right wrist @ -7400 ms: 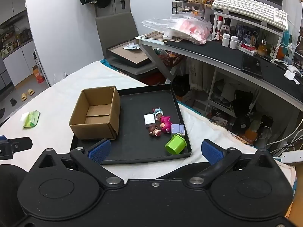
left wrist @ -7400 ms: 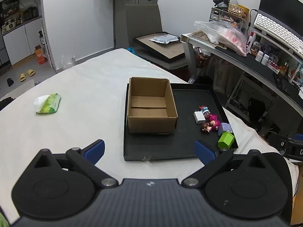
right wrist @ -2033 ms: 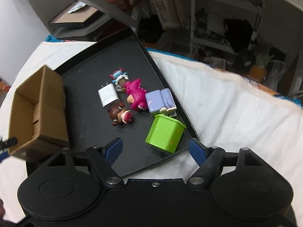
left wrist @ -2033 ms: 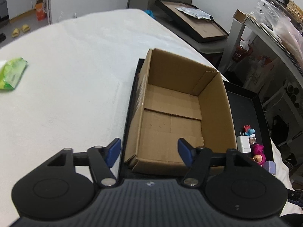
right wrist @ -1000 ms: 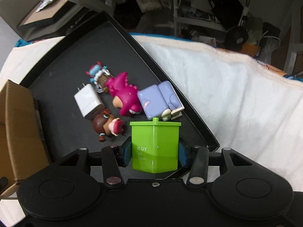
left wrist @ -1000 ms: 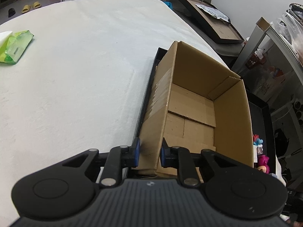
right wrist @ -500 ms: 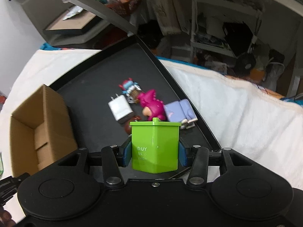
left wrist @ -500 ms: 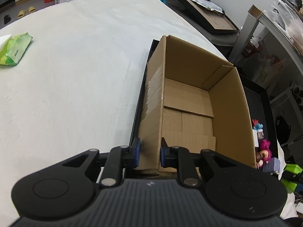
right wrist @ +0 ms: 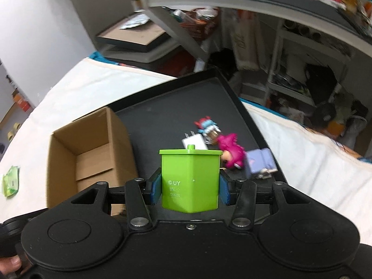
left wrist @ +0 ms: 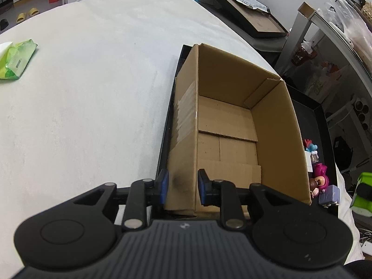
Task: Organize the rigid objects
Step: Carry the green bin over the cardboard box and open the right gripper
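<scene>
An empty open cardboard box (left wrist: pixel 234 125) (right wrist: pixel 90 153) stands on the left part of a black tray (right wrist: pixel 167 109). My left gripper (left wrist: pixel 181 189) is shut on the box's near left wall. My right gripper (right wrist: pixel 189 189) is shut on a green block (right wrist: pixel 190 179), held above the tray's near edge; the green block (left wrist: pixel 362 193) also shows at the far right of the left wrist view. On the tray right of the box lie a white plug (right wrist: pixel 194 143), a pink figure (right wrist: pixel 232 153), a lilac block (right wrist: pixel 260 161) and a small blue-and-red figure (right wrist: pixel 205 125).
The tray rests on a bed with a white cover (left wrist: pixel 93 81). A green wipes pack (left wrist: pixel 16 61) lies far left on it. A desk with shelves (right wrist: pixel 279 7) and clutter stands beyond the bed's right edge. A framed board (left wrist: pixel 246 7) leans behind the bed.
My right gripper has lifted the green block higher and swung left toward the box. My left gripper stays shut on the box wall, and the box has barely shifted.
</scene>
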Action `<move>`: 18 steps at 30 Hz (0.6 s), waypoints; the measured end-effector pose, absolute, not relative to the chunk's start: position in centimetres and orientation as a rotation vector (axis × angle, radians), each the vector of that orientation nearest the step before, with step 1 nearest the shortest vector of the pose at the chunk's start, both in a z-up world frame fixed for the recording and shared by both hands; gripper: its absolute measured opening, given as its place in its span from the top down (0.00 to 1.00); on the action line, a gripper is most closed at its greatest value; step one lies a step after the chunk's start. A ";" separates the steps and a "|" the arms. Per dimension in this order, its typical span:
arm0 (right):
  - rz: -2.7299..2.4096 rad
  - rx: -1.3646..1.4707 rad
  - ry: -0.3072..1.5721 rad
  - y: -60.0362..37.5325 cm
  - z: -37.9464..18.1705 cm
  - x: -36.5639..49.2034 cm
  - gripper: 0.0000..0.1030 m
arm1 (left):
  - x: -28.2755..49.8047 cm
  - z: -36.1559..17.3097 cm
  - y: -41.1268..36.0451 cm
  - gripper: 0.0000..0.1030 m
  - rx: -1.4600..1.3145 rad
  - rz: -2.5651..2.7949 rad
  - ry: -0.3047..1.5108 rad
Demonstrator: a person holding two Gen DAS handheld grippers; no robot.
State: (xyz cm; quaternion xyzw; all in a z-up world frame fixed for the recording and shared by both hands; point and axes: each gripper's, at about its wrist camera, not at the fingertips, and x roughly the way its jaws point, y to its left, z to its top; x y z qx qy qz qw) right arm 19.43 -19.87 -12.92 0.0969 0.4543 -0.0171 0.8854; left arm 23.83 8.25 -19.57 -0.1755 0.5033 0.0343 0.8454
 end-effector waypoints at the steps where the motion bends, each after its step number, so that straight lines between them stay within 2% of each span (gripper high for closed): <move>1: -0.025 0.194 0.941 -19.4 -12.7 19.5 0.55 | 23.8 -19.6 8.2 0.77 -0.365 0.077 1.063; 4: 0.008 0.173 0.933 -18.1 -12.4 19.7 0.55 | 24.0 -19.7 8.0 0.76 -0.352 0.085 1.058; 10: 0.055 0.127 0.918 -15.4 -11.9 20.3 0.55 | 23.9 -19.7 7.9 0.65 -0.307 0.107 1.058; 15: 0.106 0.087 0.914 -13.0 -11.9 21.0 0.55 | 23.6 -19.8 8.4 0.65 -0.334 0.095 1.046; 18: 0.135 0.072 0.919 -11.7 -12.1 21.5 0.55 | 23.6 -20.2 8.7 0.69 -0.366 0.078 1.056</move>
